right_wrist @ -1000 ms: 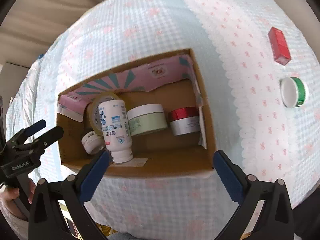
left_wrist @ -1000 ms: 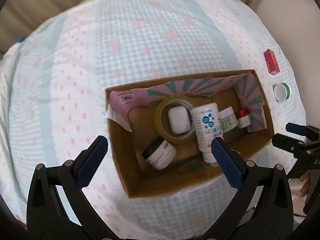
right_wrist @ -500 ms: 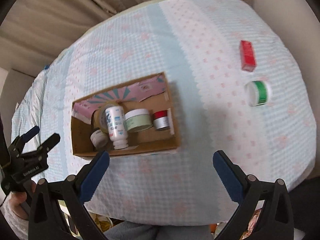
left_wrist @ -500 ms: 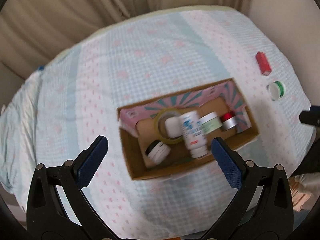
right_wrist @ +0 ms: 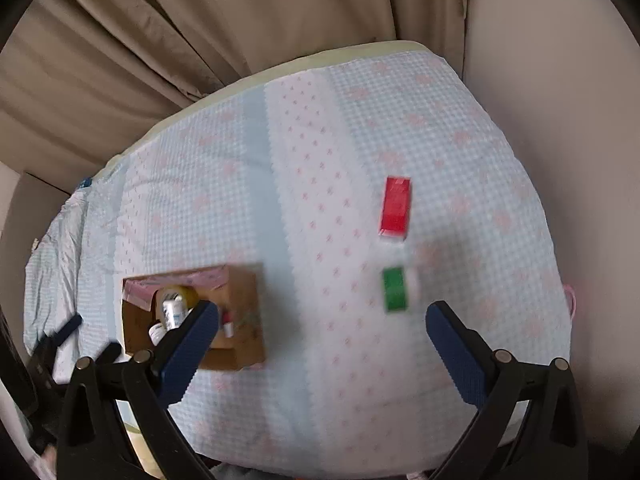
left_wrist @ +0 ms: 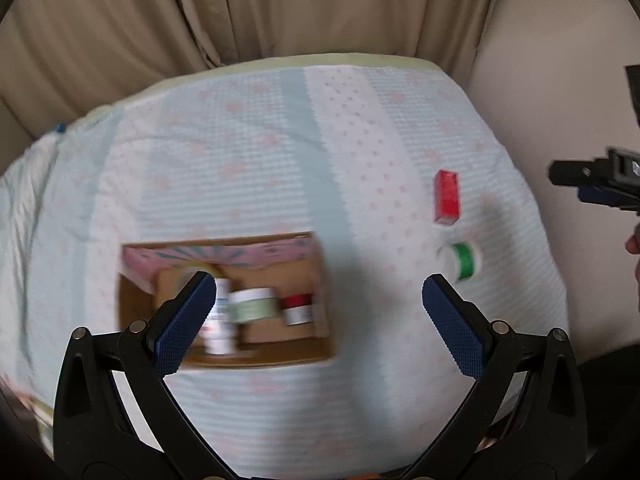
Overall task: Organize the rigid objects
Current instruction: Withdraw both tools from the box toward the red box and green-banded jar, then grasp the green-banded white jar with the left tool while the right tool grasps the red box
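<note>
A cardboard box (left_wrist: 280,354) (right_wrist: 244,344) sits on the bed at the front left. It holds a white bottle (left_wrist: 218,328), a pale green jar (left_wrist: 254,306), a red-lidded jar (left_wrist: 297,309) and a tape ring. A red box (left_wrist: 447,197) (right_wrist: 395,209) and a green-banded roll (left_wrist: 462,261) (right_wrist: 395,289) lie on the cover to the right. My left gripper (left_wrist: 318,320) is open and empty, high above the bed. My right gripper (right_wrist: 322,336) is open and empty, also high; it shows at the left wrist view's right edge (left_wrist: 592,184).
The bed has a light blue checked cover (left_wrist: 260,152) with pink dots. Beige curtains (left_wrist: 280,8) hang behind it and a cream wall (right_wrist: 560,80) stands at the right. The bed's front edge drops off below both grippers.
Both grippers have pulled back and up from the box, so the whole bed shows. Both views have swung right toward the red box and green roll. Both grippers stay open.
</note>
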The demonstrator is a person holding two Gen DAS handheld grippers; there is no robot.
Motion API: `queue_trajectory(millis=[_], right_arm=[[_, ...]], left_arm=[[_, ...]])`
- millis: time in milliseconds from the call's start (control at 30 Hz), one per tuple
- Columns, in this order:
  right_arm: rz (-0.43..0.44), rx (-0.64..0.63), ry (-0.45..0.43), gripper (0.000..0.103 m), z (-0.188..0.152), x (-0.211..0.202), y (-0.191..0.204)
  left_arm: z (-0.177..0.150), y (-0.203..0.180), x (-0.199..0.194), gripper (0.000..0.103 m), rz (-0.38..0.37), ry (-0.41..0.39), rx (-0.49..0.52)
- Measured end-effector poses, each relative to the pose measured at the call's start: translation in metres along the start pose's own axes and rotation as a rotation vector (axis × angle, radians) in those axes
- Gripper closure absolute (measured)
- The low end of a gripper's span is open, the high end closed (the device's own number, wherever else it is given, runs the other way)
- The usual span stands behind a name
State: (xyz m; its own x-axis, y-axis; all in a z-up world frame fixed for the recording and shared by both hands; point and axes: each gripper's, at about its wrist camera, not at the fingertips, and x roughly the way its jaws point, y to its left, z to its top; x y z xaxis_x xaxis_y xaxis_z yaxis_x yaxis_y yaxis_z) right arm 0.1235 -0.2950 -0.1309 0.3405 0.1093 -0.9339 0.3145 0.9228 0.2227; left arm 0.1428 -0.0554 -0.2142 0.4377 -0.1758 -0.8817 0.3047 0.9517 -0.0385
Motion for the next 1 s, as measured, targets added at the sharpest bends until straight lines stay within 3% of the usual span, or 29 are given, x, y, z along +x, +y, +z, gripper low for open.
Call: queue_trajectory(millis=[300, 567, 700, 767, 867, 933, 1000], right_arm=[[0.040, 0.028, 0.160, 0.000, 0.076, 0.073, -0.086], [0.049, 0.068, 0.282, 0.000, 0.114, 0.169, -0.108], [0.043, 0.072, 0.379, 0.014, 0.121, 0.236, -0.111], [0.055, 0.104, 0.424, 0.025, 0.119, 0.261, -0.116], [0.041, 0.140, 0.465, 0.030, 0.112, 0.288, -0.123], [0.033, 0.138, 0.481, 0.035, 0.108, 0.301, -0.124], [0.034, 0.130, 0.489, 0.043, 0.107, 0.309, -0.123]], left_arm=[[-0.009, -0.111, 0.076, 0.000, -0.036, 0.092, -0.061], [-0.030, -0.181, 0.176, 0.000, -0.065, 0.127, -0.055], [-0.042, -0.198, 0.226, 0.004, -0.087, 0.167, -0.077], [-0.046, -0.203, 0.241, 0.005, -0.111, 0.171, -0.079], [-0.048, -0.215, 0.261, 0.005, -0.106, 0.178, -0.049], [-0.047, -0.216, 0.270, 0.014, -0.105, 0.188, -0.066], [-0.048, -0.215, 0.282, 0.035, -0.105, 0.221, -0.083]])
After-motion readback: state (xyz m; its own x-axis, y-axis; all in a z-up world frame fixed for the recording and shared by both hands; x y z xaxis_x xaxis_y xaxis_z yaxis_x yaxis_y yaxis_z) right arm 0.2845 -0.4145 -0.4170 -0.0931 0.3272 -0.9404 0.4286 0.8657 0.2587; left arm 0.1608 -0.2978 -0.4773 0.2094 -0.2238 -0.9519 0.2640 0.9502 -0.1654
